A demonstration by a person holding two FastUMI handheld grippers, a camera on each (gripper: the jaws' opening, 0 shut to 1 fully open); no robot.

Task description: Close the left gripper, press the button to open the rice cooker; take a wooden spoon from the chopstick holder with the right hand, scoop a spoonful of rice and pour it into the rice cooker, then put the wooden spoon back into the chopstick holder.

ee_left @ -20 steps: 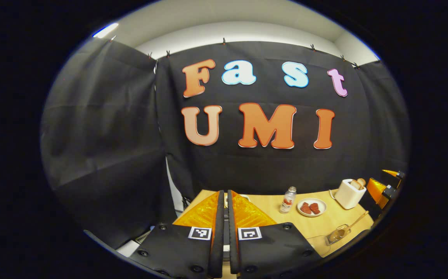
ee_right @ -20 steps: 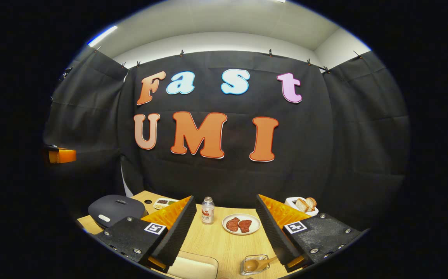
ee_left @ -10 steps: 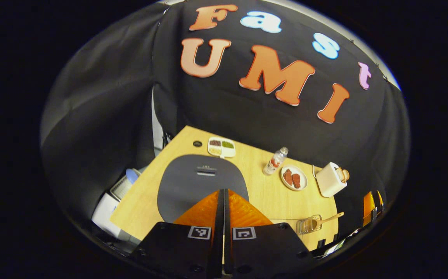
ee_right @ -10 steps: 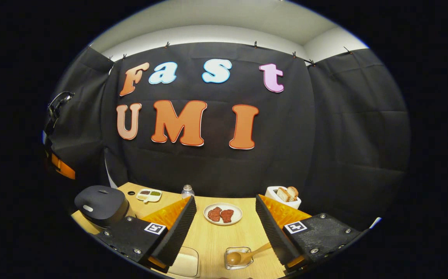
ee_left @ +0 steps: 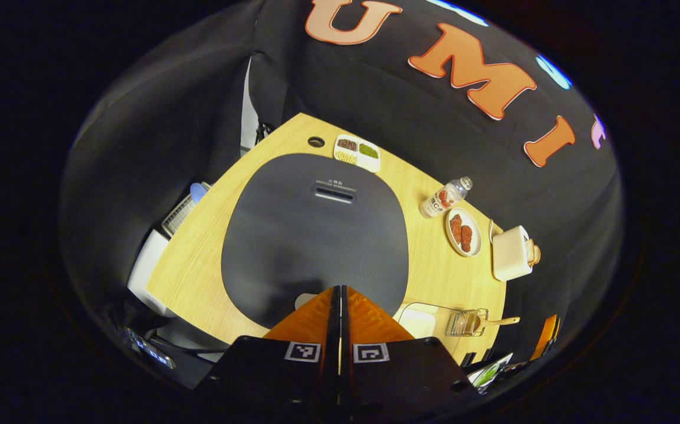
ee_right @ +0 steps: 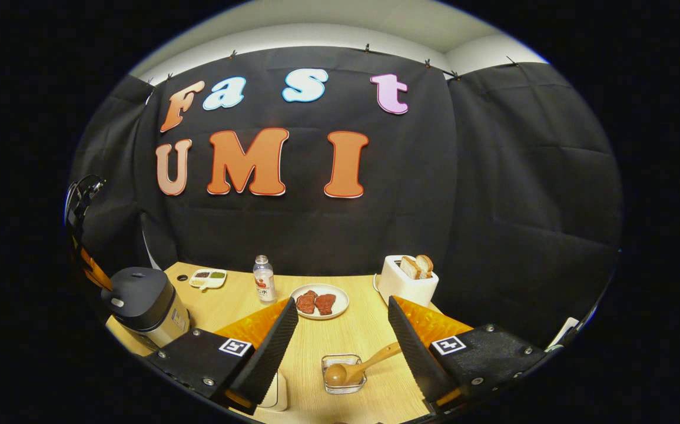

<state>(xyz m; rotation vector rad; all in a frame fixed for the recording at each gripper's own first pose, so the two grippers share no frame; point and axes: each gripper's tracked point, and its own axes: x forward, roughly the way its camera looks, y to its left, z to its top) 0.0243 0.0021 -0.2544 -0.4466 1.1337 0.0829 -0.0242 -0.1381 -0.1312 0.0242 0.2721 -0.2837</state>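
In the left gripper view, the left gripper (ee_left: 340,294) pointed down with its fingers pressed together, holding nothing, its tips just above the near edge of the rice cooker (ee_left: 316,229), whose lid was down.

In the right gripper view, the right gripper (ee_right: 342,321) stood wide open and empty. The wooden spoon (ee_right: 356,368) lay in the chopstick holder (ee_right: 344,373) between its fingers, lower down; the rice cooker (ee_right: 142,303) stood far to its left.

Staged kitchen booth: black cloth wall (ee_right: 493,194), wooden table (ee_right: 351,335), rice cooker (ee_left: 316,235), toaster (ee_right: 405,281).
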